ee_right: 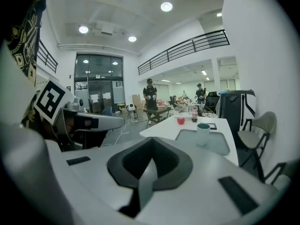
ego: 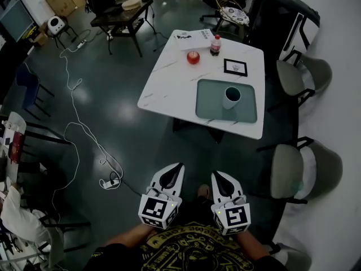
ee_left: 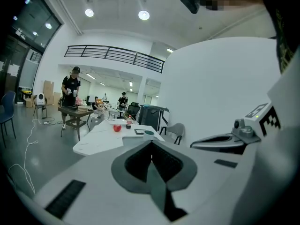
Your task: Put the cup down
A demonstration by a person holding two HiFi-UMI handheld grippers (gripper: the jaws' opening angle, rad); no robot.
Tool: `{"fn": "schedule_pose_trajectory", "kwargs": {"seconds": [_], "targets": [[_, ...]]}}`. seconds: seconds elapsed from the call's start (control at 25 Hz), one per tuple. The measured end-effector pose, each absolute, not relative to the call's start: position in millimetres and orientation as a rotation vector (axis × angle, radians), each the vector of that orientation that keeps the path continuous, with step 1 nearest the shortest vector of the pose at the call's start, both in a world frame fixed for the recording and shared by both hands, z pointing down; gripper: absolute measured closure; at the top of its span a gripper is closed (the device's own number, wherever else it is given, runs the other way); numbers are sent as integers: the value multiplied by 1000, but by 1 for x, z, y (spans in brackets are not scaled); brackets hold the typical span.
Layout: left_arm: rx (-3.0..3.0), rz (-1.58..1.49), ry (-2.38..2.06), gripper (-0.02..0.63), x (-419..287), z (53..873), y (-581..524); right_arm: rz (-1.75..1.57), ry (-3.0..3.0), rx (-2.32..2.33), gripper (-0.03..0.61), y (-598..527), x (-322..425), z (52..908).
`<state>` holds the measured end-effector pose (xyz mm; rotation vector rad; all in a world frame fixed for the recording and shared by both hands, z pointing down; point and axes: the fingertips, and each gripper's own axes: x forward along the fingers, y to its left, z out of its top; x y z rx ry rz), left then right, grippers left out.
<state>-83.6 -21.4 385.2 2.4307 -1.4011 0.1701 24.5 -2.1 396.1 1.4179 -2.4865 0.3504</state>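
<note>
A white cup (ego: 232, 96) with a dark rim stands upright on a grey-green tray (ego: 210, 103) on the white table (ego: 169, 78), well ahead of me. Both grippers are held close to my body, far short of the table. My left gripper (ego: 179, 166) has its jaws together with nothing between them. My right gripper (ego: 217, 175), beside it, is shut and empty too. The left gripper view shows the cup (ee_left: 149, 133) small and distant past the closed tips (ee_left: 151, 143). In the right gripper view the cup (ee_right: 203, 129) stands on the tray (ee_right: 218, 144) beyond the closed tips (ee_right: 152, 139).
On the table's far part are a red round object (ego: 193, 57), a bottle with a red cap (ego: 215, 44), a framed picture (ego: 235, 67) and a white box (ego: 193, 39). Chairs (ego: 304, 171) stand at the table's right side. Cables (ego: 84, 134) trail over the floor at left.
</note>
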Motion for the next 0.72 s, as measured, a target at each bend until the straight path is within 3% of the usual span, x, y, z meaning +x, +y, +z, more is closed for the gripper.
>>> {"fn": "schedule_pose_trajectory", "kwargs": {"seconds": [0.72], "targets": [[2501,115,-1328,603,-116,375,-33,297,-2430,1530,575,-5,-8,387]]}}
